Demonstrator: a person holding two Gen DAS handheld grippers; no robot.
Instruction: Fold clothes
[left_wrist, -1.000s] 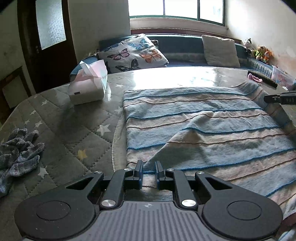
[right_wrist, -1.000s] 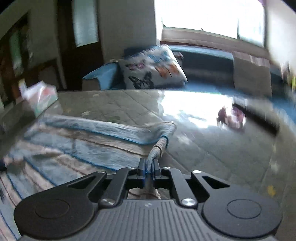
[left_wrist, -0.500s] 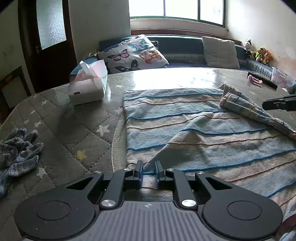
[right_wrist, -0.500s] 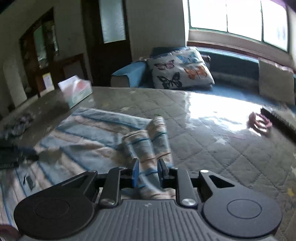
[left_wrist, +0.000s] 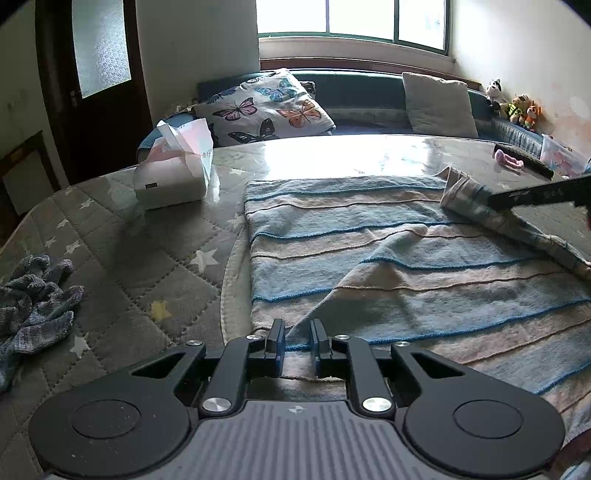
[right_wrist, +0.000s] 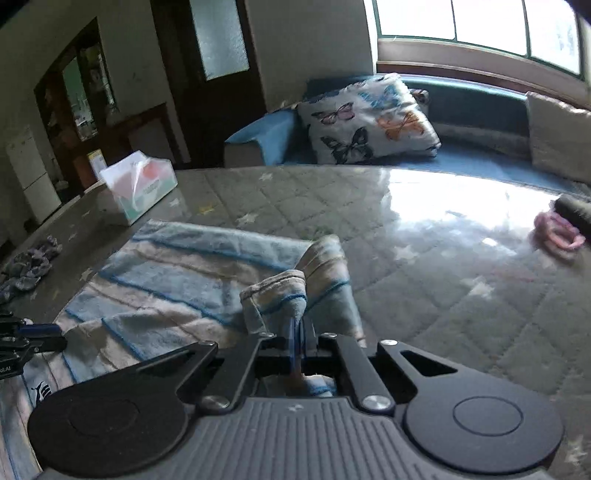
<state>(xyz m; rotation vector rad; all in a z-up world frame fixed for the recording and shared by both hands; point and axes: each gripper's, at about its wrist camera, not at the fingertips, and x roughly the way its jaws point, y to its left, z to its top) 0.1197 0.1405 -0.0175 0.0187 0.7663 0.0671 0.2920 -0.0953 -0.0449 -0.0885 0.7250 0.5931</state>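
Striped garment (left_wrist: 388, 258) lies spread over the centre and right of the left wrist view, blue and beige bands, flat on the quilted star-print cover (left_wrist: 147, 266). A diagonal crease runs up from my left tongs toward the middle of the cloth.

My left tongs (left_wrist: 297, 339), bottom centre of that view: fingers a little apart, near edge of the garment lying in the gap between them. No pinch visible; pads not pressed together.

My right tongs (right_wrist: 299, 332), bottom centre of the right wrist view: fingers close together, clamped on a bunched fold of the garment (right_wrist: 275, 295). The fold stands up just above the fingertips, lifted off the flat part. In the left wrist view these tongs (left_wrist: 535, 194) enter from the right edge as a dark bar, over the rolled-up right edge of the cloth.

Surroundings: tissue box (left_wrist: 171, 173), upper left of the garment, near but apart. Crumpled grey-blue cloth (left_wrist: 33, 291) at the left edge, well apart. Butterfly pillow (left_wrist: 266, 107) and plain cushion (left_wrist: 437, 105) beneath the window. Pink object (right_wrist: 557, 232) at the right edge of the right wrist view, blurred.
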